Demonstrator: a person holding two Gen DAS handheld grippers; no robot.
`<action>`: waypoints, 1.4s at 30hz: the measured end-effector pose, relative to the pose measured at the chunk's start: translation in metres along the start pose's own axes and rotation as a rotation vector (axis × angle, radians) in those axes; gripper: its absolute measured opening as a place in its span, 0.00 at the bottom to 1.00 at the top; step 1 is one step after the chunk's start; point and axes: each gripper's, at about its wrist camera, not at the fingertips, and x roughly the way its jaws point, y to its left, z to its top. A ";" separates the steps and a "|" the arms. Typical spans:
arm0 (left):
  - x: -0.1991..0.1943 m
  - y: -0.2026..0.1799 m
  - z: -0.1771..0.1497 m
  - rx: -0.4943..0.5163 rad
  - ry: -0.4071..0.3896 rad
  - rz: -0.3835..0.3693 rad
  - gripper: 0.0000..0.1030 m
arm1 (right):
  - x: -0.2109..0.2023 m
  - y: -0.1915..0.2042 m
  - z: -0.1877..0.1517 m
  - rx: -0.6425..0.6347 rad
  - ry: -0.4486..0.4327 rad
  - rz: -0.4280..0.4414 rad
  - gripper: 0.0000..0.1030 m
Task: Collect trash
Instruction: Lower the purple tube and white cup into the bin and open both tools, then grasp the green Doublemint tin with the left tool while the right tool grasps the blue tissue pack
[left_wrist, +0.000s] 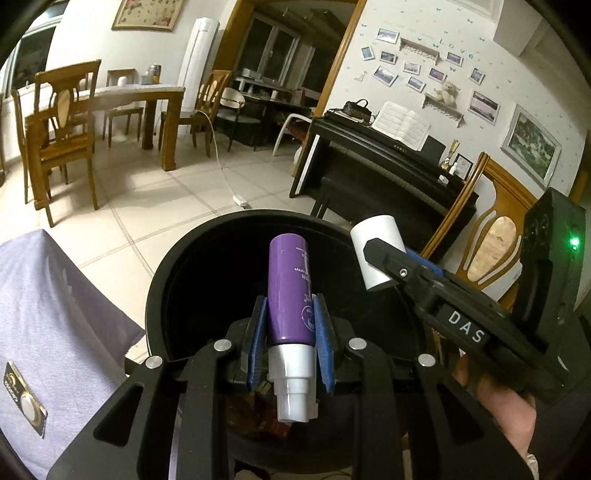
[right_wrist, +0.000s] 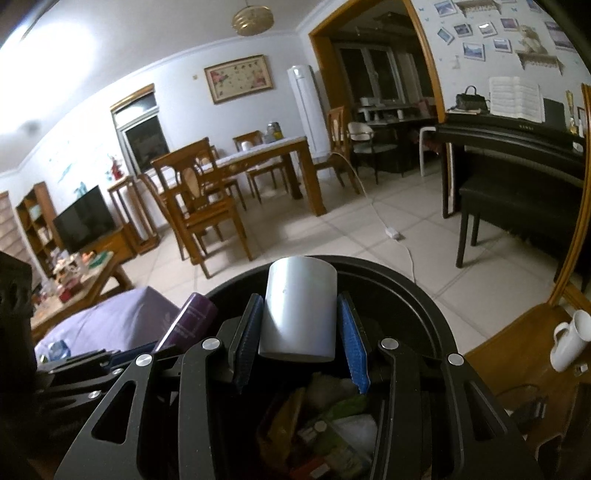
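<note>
Tiled floor (left_wrist: 155, 206), black bin (left_wrist: 177, 280) (trash inside)

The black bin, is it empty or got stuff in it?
Got stuff in it. Through the right gripper, wrappers and packets show inside the black bin.

The purple bottle (left_wrist: 290, 291) looks like glossy smooth plastic, its neck a satin silver and its nozzle matt white. The white cup (right_wrist: 299, 310) has a smooth, dull finish (paper or plastic, hard to say). The left gripper (left_wrist: 290, 350) is matt black with polished metal rivets and ribbed blue rubbery pads (left_wrist: 325, 347); the right gripper (right_wrist: 300, 339) looks the same. The black bin (left_wrist: 177, 280) is smooth, slightly shiny plastic. The purple cloth (left_wrist: 55, 314) is matt weave. The floor (left_wrist: 147, 206) is glossy tile.
</note>
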 end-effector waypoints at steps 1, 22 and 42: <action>0.000 0.000 0.000 -0.002 0.004 0.001 0.24 | -0.006 0.008 -0.004 0.001 0.002 0.001 0.41; -0.039 0.027 -0.004 -0.131 -0.039 0.132 0.93 | -0.009 0.031 -0.002 -0.026 0.007 0.023 0.84; -0.205 0.164 -0.072 -0.338 -0.114 0.508 0.93 | -0.011 0.166 -0.036 -0.273 0.128 0.283 0.88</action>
